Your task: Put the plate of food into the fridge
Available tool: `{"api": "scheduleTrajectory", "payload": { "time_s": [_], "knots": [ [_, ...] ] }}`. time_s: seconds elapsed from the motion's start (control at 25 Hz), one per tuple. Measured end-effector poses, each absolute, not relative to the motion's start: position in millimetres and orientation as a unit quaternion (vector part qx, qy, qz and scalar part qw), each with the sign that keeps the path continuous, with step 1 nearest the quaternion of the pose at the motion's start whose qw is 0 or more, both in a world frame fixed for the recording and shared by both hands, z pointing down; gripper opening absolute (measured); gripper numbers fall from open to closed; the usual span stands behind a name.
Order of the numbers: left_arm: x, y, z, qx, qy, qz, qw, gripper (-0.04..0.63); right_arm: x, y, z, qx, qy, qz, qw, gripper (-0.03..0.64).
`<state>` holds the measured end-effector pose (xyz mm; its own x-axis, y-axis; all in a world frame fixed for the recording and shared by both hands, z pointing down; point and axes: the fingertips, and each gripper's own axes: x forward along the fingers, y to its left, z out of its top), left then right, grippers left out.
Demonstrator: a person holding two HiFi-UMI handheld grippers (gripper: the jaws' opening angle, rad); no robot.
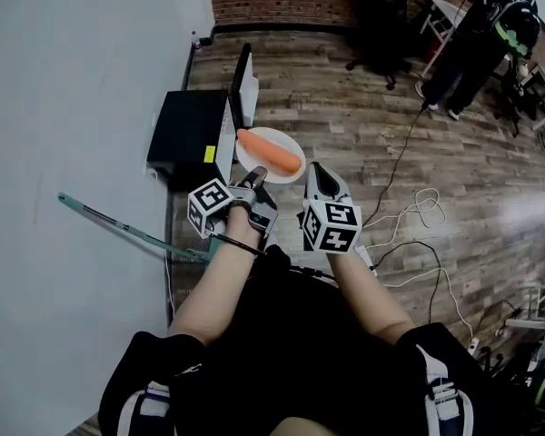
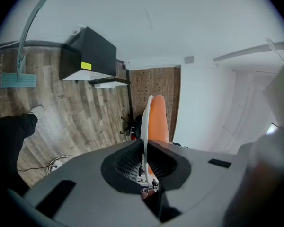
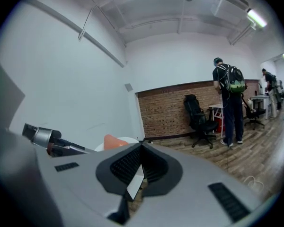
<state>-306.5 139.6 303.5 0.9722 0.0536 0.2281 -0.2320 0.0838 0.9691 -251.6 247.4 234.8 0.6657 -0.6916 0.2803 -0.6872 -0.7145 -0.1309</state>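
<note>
A white plate [image 1: 282,138] with an orange carrot [image 1: 271,152] on it hangs above the wooden floor, just right of a small black fridge [image 1: 189,127] whose door [image 1: 245,80] stands open. My left gripper [image 1: 254,180] is shut on the plate's near rim. In the left gripper view the plate [image 2: 145,122] runs edge-on between the jaws of the left gripper [image 2: 144,143], with the carrot [image 2: 158,119] beside it and the fridge [image 2: 92,56] ahead. My right gripper [image 1: 320,171] is beside the plate, shut and empty. Its view shows the right gripper [image 3: 142,144] with tips together, and the carrot [image 3: 112,141] to the left.
A white wall runs along the left, with a green-handled mop [image 1: 127,230] leaning by it. Cables [image 1: 418,216] lie on the floor at right. An office chair [image 1: 381,25] and a person with a backpack [image 1: 490,25] stand at the far end by a brick wall.
</note>
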Motion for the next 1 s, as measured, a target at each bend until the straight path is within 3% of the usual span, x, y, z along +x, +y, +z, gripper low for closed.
{"api": "scheduleTrajectory", "payload": {
  "time_s": [0.64, 1.0],
  "knots": [
    [-142, 11, 291, 0.661, -0.059, 0.096, 0.742, 0.021, -88, 124, 220, -0.915, 0.369, -0.163, -0.011, 0.014],
    [-111, -7, 309, 0.648, -0.057, 0.100, 0.753, 0.021, -58, 103, 235, -0.912, 0.370, -0.174, -0.029, 0.014]
  ]
}}
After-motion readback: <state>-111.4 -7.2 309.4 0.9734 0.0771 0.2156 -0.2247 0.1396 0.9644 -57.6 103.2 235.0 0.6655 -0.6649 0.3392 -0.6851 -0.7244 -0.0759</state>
